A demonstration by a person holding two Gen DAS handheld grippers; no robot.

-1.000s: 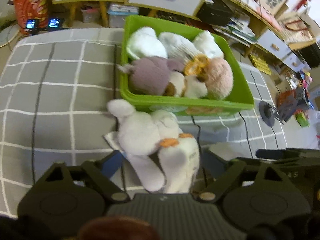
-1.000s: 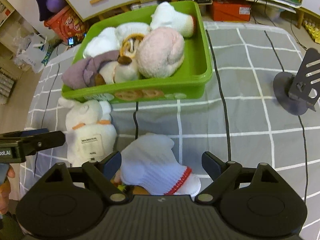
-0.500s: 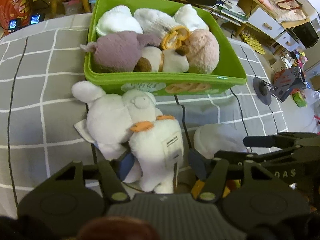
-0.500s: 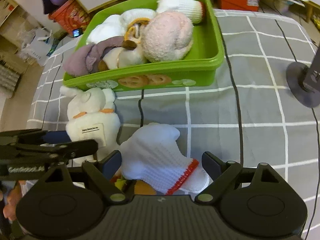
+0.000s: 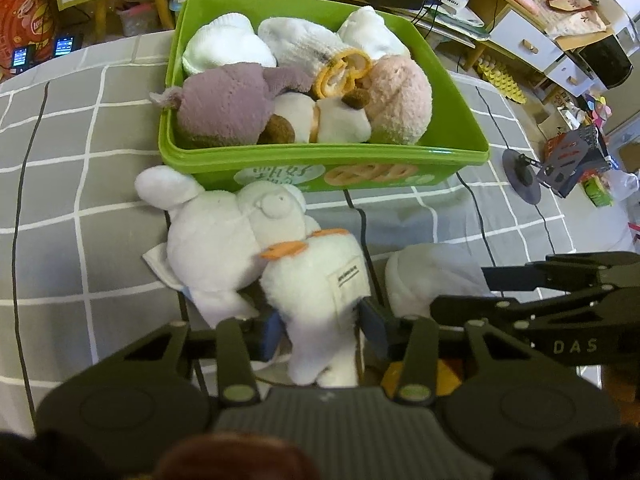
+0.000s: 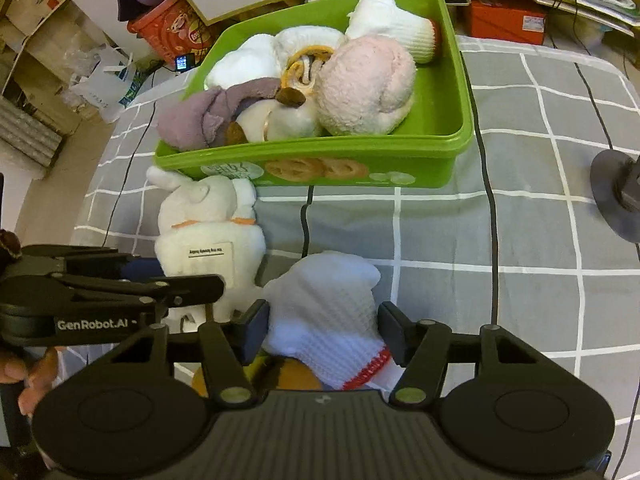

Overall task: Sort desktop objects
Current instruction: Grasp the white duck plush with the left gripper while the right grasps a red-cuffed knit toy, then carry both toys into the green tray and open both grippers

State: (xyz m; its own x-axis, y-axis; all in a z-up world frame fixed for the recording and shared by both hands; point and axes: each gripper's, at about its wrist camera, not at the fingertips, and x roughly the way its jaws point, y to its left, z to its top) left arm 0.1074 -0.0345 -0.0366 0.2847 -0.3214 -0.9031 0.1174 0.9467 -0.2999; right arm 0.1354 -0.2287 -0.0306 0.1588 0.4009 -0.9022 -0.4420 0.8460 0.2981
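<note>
A white plush duck point(image 5: 256, 256) lies on the grey checked cloth just in front of a green bin point(image 5: 452, 162) full of soft toys and socks. My left gripper point(image 5: 320, 330) is shut on the duck's lower body. It shows in the right wrist view too point(image 6: 208, 236). My right gripper point(image 6: 324, 328) has closed on a white knitted glove with a red cuff point(image 6: 324, 312). The glove also shows in the left wrist view point(image 5: 432, 280). The green bin point(image 6: 460, 152) stands behind both.
A dark round stand point(image 5: 520, 172) sits on the cloth to the right of the bin. Black cables point(image 6: 488, 200) run across the cloth. Drawers and clutter line the far side. An orange and yellow item point(image 6: 296, 376) lies under the glove.
Both grippers have narrowed, the left onto the duck's body and the right onto the glove. The left gripper moved forward and right, closer to the bin.
</note>
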